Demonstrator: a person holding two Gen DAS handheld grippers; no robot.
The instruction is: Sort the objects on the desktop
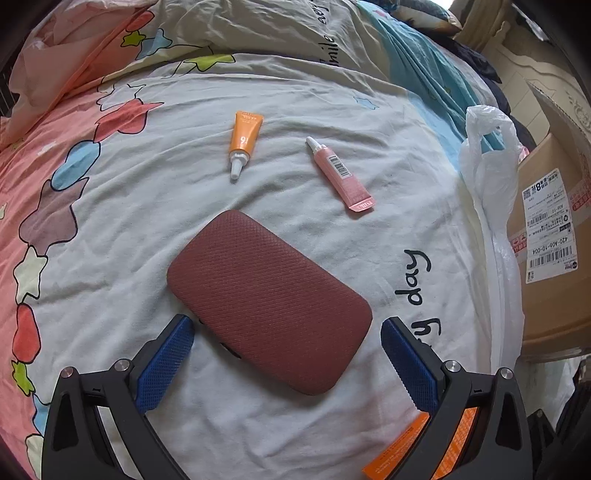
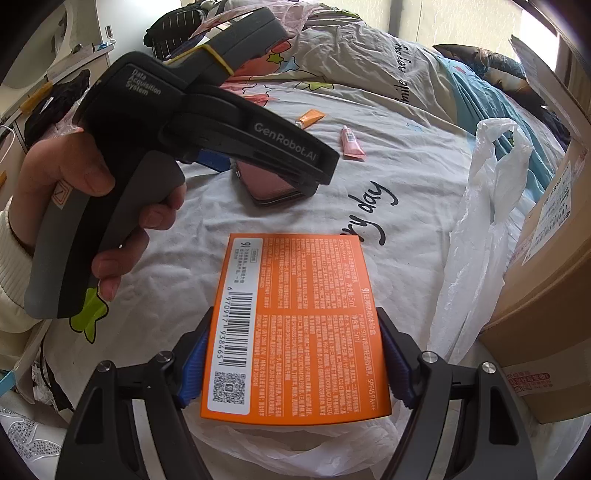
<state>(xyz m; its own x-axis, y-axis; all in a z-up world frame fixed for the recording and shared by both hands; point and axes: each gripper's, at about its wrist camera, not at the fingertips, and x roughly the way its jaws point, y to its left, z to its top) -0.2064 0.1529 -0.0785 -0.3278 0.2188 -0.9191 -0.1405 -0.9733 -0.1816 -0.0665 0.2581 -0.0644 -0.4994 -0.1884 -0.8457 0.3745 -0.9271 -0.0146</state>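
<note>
A maroon textured case (image 1: 269,301) lies on the bedsheet. My left gripper (image 1: 288,354) is open, its blue pads on either side of the case's near end, not touching it. An orange tube (image 1: 244,142) and a pink tube (image 1: 341,177) lie beyond the case. My right gripper (image 2: 295,354) is shut on an orange box (image 2: 295,325) with a barcode, held above the sheet. In the right wrist view the left gripper's body (image 2: 207,122) hangs over the case (image 2: 271,182); the orange tube (image 2: 310,117) and the pink tube (image 2: 351,142) lie further back.
A white plastic bag (image 1: 491,177) lies along the bed's right edge, also in the right wrist view (image 2: 480,221). A cardboard box (image 1: 554,251) with shipping labels stands right of it. A bunched quilt (image 1: 258,33) lies at the back.
</note>
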